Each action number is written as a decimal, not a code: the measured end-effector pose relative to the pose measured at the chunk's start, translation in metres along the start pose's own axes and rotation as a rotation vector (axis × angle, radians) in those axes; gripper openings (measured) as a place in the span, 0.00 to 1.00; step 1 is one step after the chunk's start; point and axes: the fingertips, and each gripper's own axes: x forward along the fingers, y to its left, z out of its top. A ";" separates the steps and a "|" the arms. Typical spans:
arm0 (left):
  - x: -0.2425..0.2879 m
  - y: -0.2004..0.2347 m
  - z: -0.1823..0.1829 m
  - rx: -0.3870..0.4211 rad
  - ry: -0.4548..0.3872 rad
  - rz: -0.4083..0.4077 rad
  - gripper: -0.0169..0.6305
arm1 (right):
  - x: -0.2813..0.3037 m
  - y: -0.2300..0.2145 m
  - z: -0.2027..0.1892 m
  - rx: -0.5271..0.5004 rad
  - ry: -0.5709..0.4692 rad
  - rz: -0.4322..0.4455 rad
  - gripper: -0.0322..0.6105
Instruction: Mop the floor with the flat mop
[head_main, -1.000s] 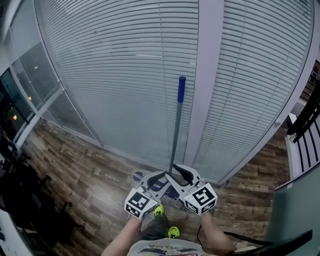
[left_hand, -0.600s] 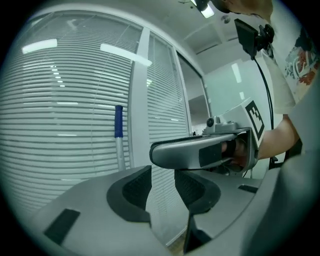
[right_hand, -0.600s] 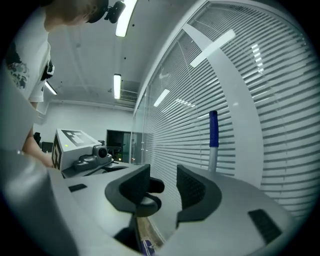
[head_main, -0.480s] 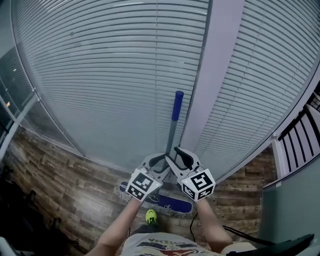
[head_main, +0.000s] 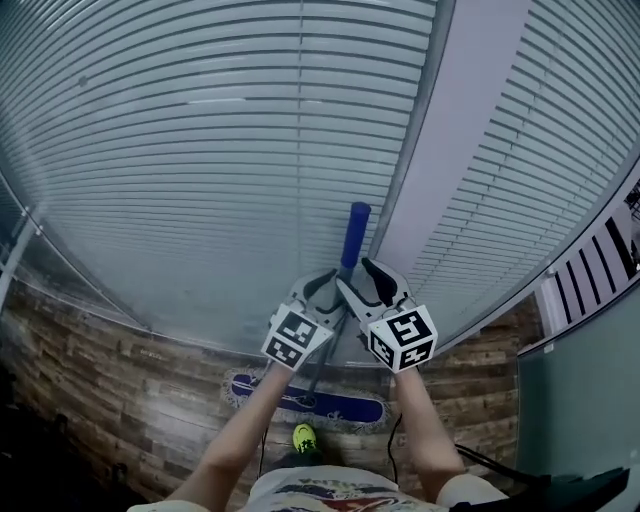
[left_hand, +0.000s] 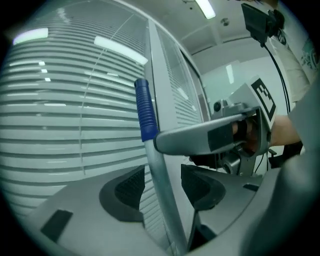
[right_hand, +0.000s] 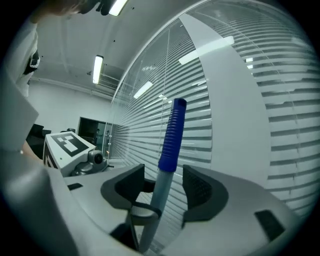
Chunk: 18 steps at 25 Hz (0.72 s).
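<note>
The flat mop stands nearly upright against the blinds, its blue grip (head_main: 354, 235) above both grippers and its blue head (head_main: 305, 400) on the wood floor below my arms. My left gripper (head_main: 318, 290) and right gripper (head_main: 365, 285) meet at the metal shaft, crossing each other. In the left gripper view the shaft (left_hand: 161, 175) passes between the pads of the left gripper (left_hand: 163, 187) with a gap on each side; its jaws are opening. The right gripper (right_hand: 165, 187) stands likewise around the shaft below the blue grip (right_hand: 171, 135), jaws opening, pads clear of it.
A glass wall with shut white blinds (head_main: 200, 150) fills the view ahead, split by a wide grey post (head_main: 450, 150). Wood-plank floor (head_main: 90, 350) runs along its foot. A yellow-green shoe (head_main: 303, 436) shows near the mop head. A dark slatted rack (head_main: 590, 275) stands at the right.
Both grippers and the mop have moved toward the blinds, and the mop head now lies under my arms. Both pairs of jaws have widened off the shaft.
</note>
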 end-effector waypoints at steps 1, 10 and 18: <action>0.005 0.004 -0.004 -0.003 0.000 -0.009 0.34 | 0.003 -0.004 0.004 -0.006 -0.010 -0.006 0.39; 0.026 0.003 -0.020 -0.032 0.003 -0.076 0.25 | 0.020 -0.008 0.047 -0.072 -0.062 0.046 0.39; 0.002 -0.053 0.000 -0.043 -0.004 -0.067 0.23 | -0.028 0.008 0.083 -0.102 -0.134 0.115 0.39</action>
